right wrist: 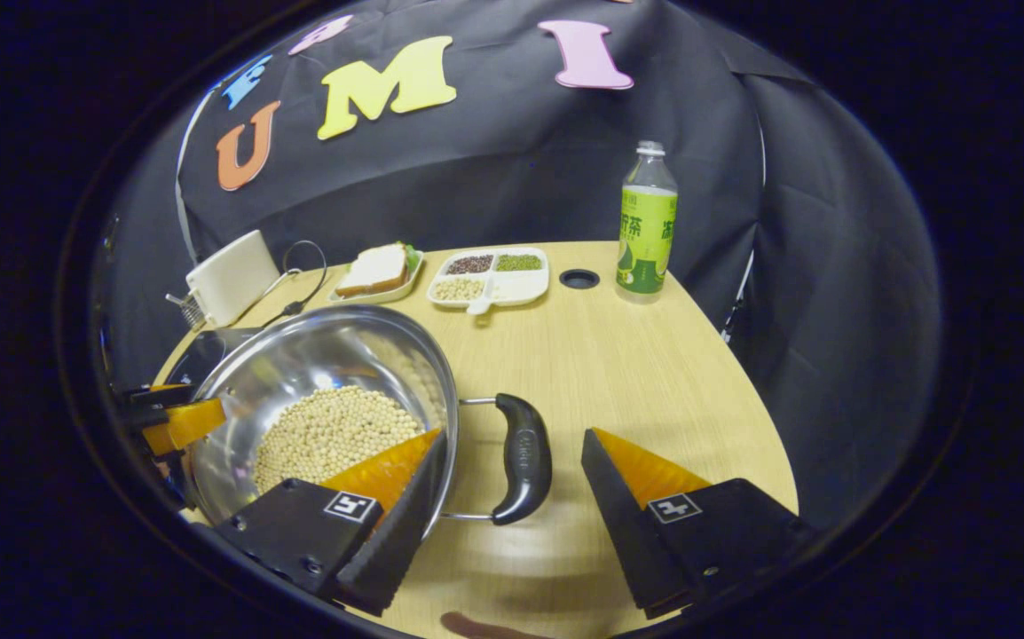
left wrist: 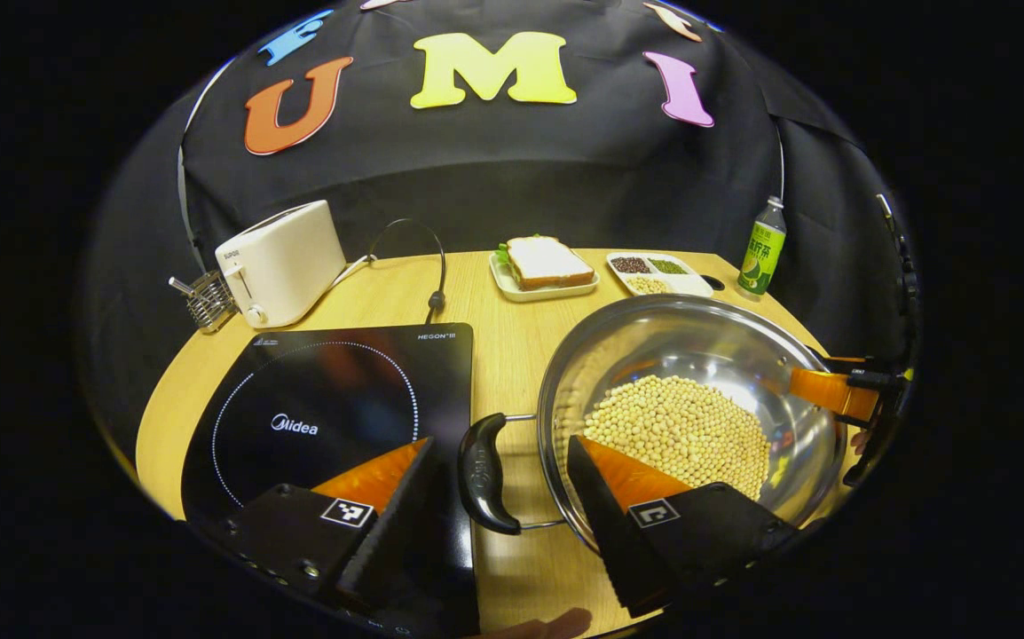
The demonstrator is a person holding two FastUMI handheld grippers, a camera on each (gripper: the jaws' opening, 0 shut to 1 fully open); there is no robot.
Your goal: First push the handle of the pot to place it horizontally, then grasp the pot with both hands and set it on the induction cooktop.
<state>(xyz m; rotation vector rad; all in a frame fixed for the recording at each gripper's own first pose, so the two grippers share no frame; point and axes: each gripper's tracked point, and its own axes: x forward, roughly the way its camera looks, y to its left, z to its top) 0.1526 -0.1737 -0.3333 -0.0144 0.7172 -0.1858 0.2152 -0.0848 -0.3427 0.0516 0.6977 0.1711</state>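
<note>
A steel pot holding soybeans stands on the wooden table, just right of the black induction cooktop. In the left gripper view, my left gripper is open, its fingers on either side of the pot's black left handle without pressing it. My right gripper is likewise open around the black right handle, one finger over the pot's rim. Each gripper also appears far off across the pot: the right gripper and the left gripper.
At the back of the table stand a white toaster with its cable, a small metal rack, a plate with a sandwich, a divided dish of grains and a green bottle. A cable hole is near the bottle.
</note>
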